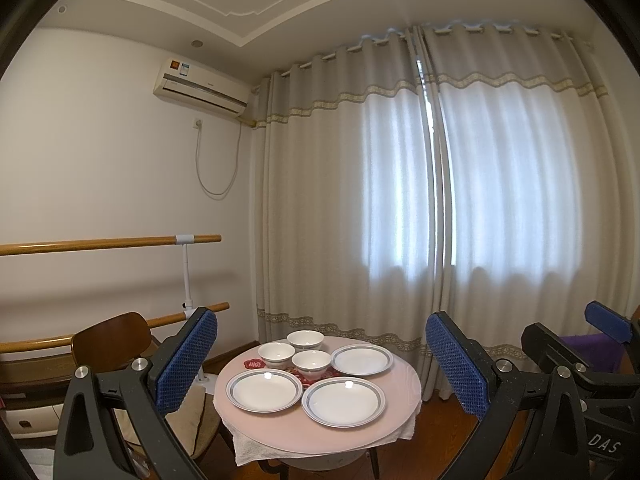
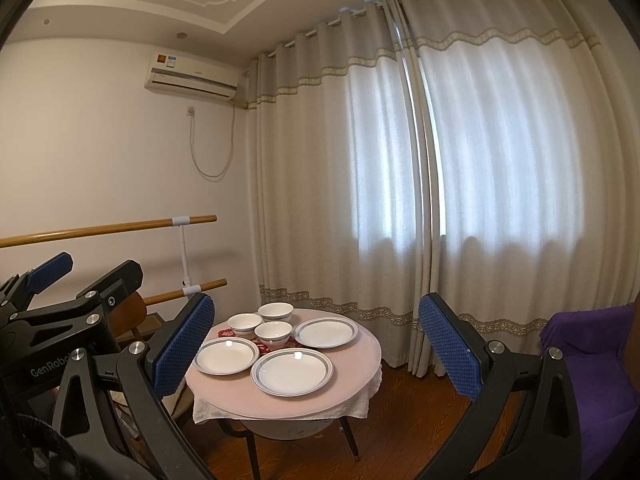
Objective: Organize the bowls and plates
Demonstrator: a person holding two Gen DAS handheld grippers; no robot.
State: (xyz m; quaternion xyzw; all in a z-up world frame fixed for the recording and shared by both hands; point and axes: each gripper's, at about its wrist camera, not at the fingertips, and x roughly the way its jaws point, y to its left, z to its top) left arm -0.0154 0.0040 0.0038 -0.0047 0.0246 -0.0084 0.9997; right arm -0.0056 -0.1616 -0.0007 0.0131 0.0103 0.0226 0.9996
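A small round table (image 1: 400, 412) with a pink cloth stands ahead, also in the right wrist view (image 2: 352, 384). On it lie three white plates with grey rims: front left (image 1: 264, 390), front right (image 1: 343, 401), back right (image 1: 361, 359). Three white bowls (image 1: 307, 362) cluster at the back on a red mat. The right wrist view shows the same plates (image 2: 292, 371) and bowls (image 2: 273, 333). My left gripper (image 1: 320, 356) is open and empty, well short of the table. My right gripper (image 2: 316, 340) is open and empty too, beside the left one.
A brown chair (image 1: 108, 340) with a cushion stands left of the table. Wooden wall bars (image 1: 100, 245) run along the left wall. Long curtains (image 1: 360, 200) hang behind the table. A purple-covered seat (image 2: 592, 360) is at the right. The floor is wood.
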